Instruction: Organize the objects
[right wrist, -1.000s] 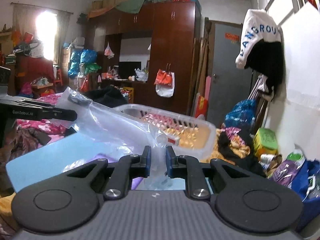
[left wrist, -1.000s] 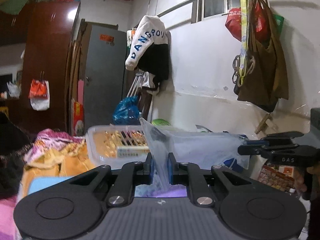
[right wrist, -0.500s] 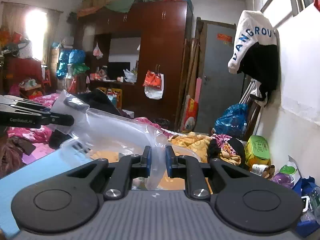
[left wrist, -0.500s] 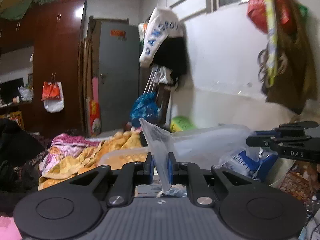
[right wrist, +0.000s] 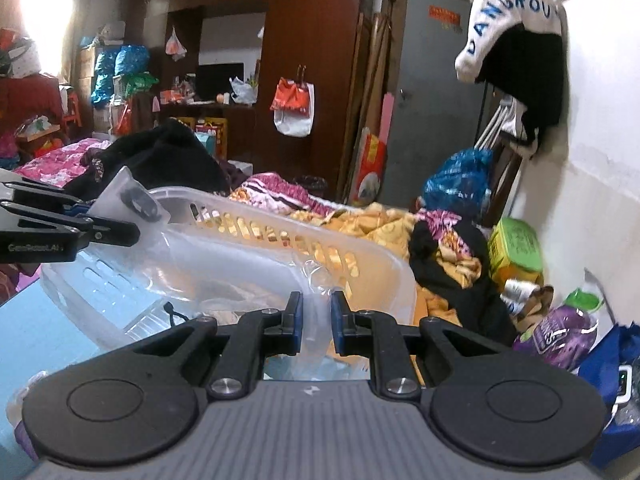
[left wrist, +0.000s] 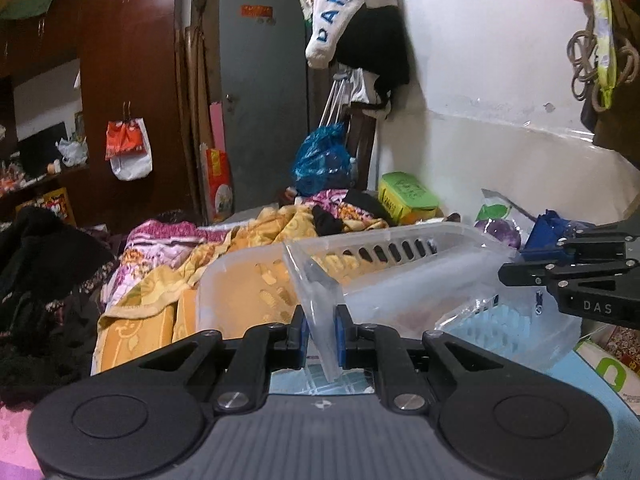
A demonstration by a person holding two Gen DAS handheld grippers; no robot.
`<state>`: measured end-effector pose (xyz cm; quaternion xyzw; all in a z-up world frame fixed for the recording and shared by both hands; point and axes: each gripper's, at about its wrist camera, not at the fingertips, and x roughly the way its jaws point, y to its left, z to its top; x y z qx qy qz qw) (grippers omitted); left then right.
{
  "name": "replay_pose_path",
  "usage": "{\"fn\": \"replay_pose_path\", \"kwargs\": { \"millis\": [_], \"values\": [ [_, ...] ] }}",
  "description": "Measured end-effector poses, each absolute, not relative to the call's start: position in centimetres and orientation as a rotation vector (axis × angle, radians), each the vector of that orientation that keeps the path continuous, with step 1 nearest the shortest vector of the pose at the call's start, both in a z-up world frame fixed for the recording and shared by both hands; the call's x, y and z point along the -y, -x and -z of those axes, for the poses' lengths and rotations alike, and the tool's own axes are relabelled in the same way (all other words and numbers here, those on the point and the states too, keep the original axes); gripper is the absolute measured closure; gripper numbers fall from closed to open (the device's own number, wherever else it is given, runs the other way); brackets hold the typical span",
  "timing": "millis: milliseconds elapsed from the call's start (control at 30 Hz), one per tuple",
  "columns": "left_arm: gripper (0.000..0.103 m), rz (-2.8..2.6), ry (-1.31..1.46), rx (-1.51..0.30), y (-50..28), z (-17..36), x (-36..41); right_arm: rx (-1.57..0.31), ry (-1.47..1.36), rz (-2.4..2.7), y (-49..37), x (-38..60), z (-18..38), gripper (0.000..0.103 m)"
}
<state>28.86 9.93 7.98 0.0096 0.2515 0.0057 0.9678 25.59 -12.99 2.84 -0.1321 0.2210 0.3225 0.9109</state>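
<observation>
A clear plastic bag (left wrist: pixel 404 280) is held between both grippers, stretched over a translucent slotted basket (left wrist: pixel 248 296). My left gripper (left wrist: pixel 321 338) is shut on the bag's left corner. My right gripper (right wrist: pixel 317 326) is shut on the bag's other end (right wrist: pixel 312 320). The right gripper's fingers show at the right of the left wrist view (left wrist: pixel 568 276); the left gripper's fingers show at the left of the right wrist view (right wrist: pixel 72 228). The bag (right wrist: pixel 224 264) hangs low inside the basket (right wrist: pixel 372 264). Something pale blue shows through the bag (left wrist: pixel 492 324).
A yellow and pink blanket (left wrist: pixel 168 272) and dark clothes (right wrist: pixel 452 276) lie behind the basket. A green box (left wrist: pixel 404 196), a purple packet (right wrist: pixel 560 328) and a blue bag (left wrist: pixel 320 160) sit by the white wall. A wardrobe (left wrist: pixel 128 80) and grey door (left wrist: pixel 260 92) stand behind.
Both grippers have moved down and forward with the bag, from above the basket to its level. The bag now hangs inside the basket.
</observation>
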Motion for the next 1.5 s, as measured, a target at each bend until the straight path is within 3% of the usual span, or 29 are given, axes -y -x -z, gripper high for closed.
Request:
{"fn": "replay_pose_path", "kwargs": {
  "millis": [267,333,367,433,467,533,633,833,1100,1500],
  "values": [
    [0.086,-0.036,-0.021,-0.552,-30.1,-7.1,-9.7,-0.489,0.297,-0.657,-26.4,12.6,-2.8,0.086],
    [0.076,-0.047,-0.035,-0.555,-30.3,-7.0,-9.5,-0.5,0.309,-0.645,-26.6,12.5,-2.7,0.082],
    [0.069,-0.059,-0.064,-0.547,-30.2,-6.9,-9.2,-0.499,0.308,-0.631,-26.7,12.5,-2.6,0.077],
    [0.037,-0.085,-0.113,-0.532,-29.9,-6.8,-8.6,-0.473,0.3,-0.609,-26.6,12.8,-2.9,0.044],
    [0.031,-0.082,-0.118,-0.52,-29.7,-6.8,-8.5,-0.456,0.286,-0.612,-26.4,13.1,-3.1,0.038],
    [0.028,-0.072,-0.108,-0.488,-28.9,-7.1,-8.5,-0.413,0.25,-0.591,-25.6,14.0,-3.6,0.01],
    [0.02,-0.067,-0.1,-0.419,-26.5,-7.9,-8.2,-0.346,0.204,-0.569,-23.9,15.8,-4.6,0.001],
    [0.001,-0.037,-0.083,-0.285,-19.6,-8.5,-7.5,-0.297,0.087,-0.604,-19.0,21.0,-3.8,0.0],
    [0.0,-0.123,0.026,-0.199,-9.3,-2.2,-8.9,-0.386,-0.01,-0.636,-14.3,24.5,3.1,0.0],
    [0.001,-0.083,0.113,-0.361,-11.4,1.1,-10.2,-0.467,-0.003,-0.706,-15.2,21.3,5.8,0.0]
  ]
}}
